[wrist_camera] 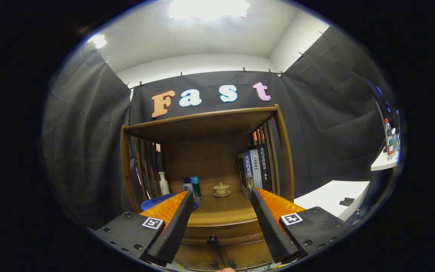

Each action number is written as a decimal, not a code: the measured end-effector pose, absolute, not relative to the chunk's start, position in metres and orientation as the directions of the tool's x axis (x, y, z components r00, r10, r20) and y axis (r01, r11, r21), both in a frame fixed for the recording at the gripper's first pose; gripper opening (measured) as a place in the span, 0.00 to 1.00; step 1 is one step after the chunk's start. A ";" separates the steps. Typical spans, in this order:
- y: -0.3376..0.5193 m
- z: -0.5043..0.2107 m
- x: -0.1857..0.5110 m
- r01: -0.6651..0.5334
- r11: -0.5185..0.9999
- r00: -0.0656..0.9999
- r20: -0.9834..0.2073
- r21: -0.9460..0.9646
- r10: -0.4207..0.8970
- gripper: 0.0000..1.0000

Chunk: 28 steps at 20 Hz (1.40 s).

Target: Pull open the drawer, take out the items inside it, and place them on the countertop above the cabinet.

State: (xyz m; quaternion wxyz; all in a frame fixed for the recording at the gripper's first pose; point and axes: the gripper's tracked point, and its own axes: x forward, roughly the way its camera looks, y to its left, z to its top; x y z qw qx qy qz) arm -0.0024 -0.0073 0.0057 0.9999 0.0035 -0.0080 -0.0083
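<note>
Drawer (223,234) shut, between parted jaws.

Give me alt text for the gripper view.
The open gripper hangs empty ahead of a wooden cabinet's shut drawer and its dark knob. On the countertop beyond stand bottles, a lidded teacup and upright books.
</note>
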 end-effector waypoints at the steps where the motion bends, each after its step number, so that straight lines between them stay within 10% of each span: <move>1: -0.007 0.005 -0.003 0.016 1.000 1.000 0.016 0.007 -0.016 0.97; 17: 0.009 -0.015 0.011 -0.004 1.000 1.000 -0.001 -0.007 0.004 0.98; 28: 0.024 -0.162 0.077 -0.033 0.999 0.987 -0.157 0.006 0.034 0.98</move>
